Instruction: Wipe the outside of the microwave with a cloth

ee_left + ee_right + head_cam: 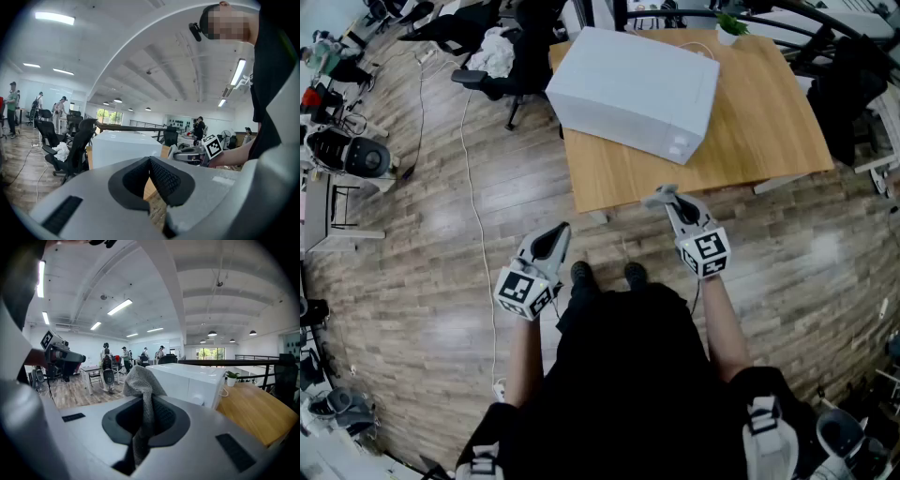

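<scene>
Cloth [140,380] was clamped between the right gripper's [146,405] closed fingers, with a bunched grey end standing above them. The left gripper's [150,161] fingers met at their tips and held nothing. Both forearms reached forward, side by side, with the grippers aimed at the bench [769,131]. The white microwave [633,89] sat on the bench with its long axis diagonal, well apart from the cloth.
</scene>
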A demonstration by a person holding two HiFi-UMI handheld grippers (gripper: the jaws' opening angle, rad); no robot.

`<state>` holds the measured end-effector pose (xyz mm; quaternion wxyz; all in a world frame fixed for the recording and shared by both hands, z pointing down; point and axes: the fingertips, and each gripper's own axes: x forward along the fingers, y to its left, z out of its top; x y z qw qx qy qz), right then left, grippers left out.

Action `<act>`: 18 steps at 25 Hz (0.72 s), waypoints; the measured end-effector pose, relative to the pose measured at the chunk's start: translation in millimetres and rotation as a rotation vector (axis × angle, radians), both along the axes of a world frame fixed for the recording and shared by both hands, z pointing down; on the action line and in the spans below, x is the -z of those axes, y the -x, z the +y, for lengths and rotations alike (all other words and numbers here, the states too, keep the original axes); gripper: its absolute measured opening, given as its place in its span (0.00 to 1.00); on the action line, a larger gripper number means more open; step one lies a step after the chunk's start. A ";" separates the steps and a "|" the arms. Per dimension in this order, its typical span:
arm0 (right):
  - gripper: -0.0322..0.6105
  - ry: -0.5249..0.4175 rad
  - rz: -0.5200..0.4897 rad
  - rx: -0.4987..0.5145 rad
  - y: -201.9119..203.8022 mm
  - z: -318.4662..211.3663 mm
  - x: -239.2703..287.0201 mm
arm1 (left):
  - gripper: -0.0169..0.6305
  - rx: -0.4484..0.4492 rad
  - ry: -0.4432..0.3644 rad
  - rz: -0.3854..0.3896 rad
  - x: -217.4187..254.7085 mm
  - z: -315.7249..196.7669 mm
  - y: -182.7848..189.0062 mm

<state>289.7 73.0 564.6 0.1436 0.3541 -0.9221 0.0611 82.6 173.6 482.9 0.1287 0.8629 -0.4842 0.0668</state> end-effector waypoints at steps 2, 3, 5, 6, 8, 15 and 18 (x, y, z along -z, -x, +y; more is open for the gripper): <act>0.07 0.002 0.010 -0.021 5.9 5.4 6.0 | 0.03 -0.029 0.002 0.004 2.8 -4.1 7.6; 0.07 0.003 0.016 -0.032 8.4 7.2 7.5 | 0.03 -0.042 0.001 0.004 3.6 -6.3 11.4; 0.07 0.003 0.028 -0.058 12.8 8.4 6.1 | 0.03 -0.067 -0.002 0.006 4.5 -10.9 19.7; 0.07 0.003 0.031 -0.073 15.9 8.6 6.5 | 0.03 -0.079 -0.004 0.009 4.7 -13.1 24.3; 0.07 0.003 0.032 -0.102 23.4 9.2 10.2 | 0.03 -0.105 -0.006 0.013 4.7 -17.2 33.6; 0.08 0.005 0.023 -0.222 31.6 13.0 18.4 | 0.03 -0.185 -0.012 0.034 3.4 -22.3 55.2; 0.08 0.005 0.017 -0.296 29.6 11.3 14.7 | 0.03 -0.212 -0.005 0.042 -3.1 -21.4 66.7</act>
